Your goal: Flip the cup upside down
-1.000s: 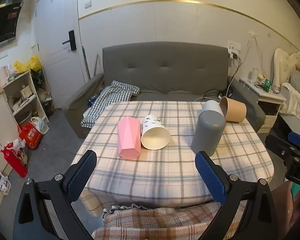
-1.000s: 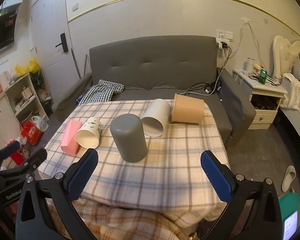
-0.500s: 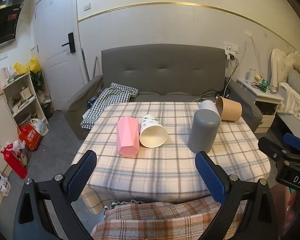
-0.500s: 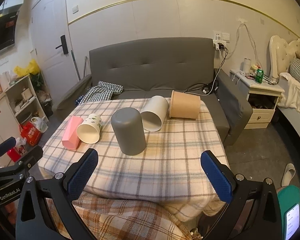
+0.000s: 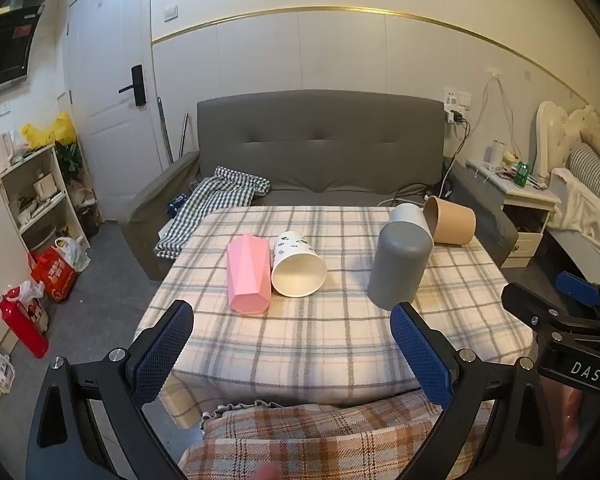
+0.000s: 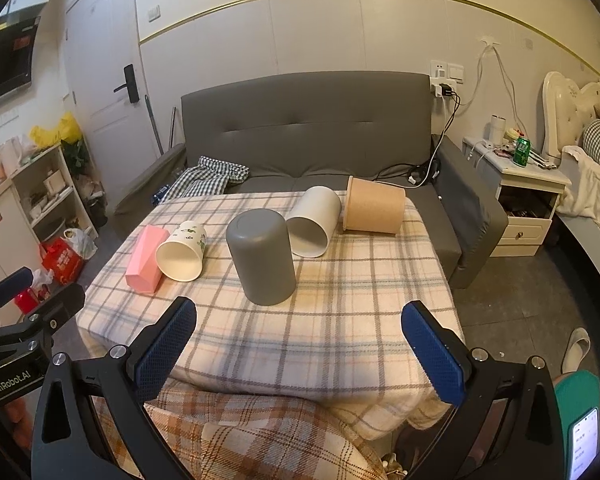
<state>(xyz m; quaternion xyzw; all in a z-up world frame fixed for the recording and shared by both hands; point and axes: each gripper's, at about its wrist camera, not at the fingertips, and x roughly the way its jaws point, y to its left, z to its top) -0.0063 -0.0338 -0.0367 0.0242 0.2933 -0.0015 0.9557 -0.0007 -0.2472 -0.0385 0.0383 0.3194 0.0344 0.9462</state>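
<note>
Your left tool (image 5: 292, 344) hangs over the near edge of the desk (image 5: 320, 344) with its blue pads spread wide and nothing between them; your right tool (image 6: 300, 344) sits the same way — wide open, empty — above the near edge further right. Each tool shows at the side of the other's view: the right one carries the letters "DAS", the left one reads "GenRobot.AI".

The grey cup (image 6: 262, 256) stands mouth-down near the middle of the desk, closed base on top, well beyond both tools and touching neither. It is a plain matte cylinder with rounded shoulders, slightly tilted in the fisheye view.

The other cups lie on their sides. Toward the left edge, the pink faceted cup (image 5: 247, 276) lies with its closed end facing you, and the white printed paper cup (image 5: 298, 272) rests just beside it, open mouth toward you, small dark-green motifs on its wall. Toward the far right corner, the white cup (image 6: 316, 227) lies just behind the grey one, mouth toward you, and the brown paper cup (image 6: 374, 210) lies beside it, its rim close to the white cup's base — whether they touch, you cannot tell.

A plaid cloth (image 6: 340, 320) covers the desk, and a grey sofa (image 6: 308, 128) stands behind its far edge.
</note>
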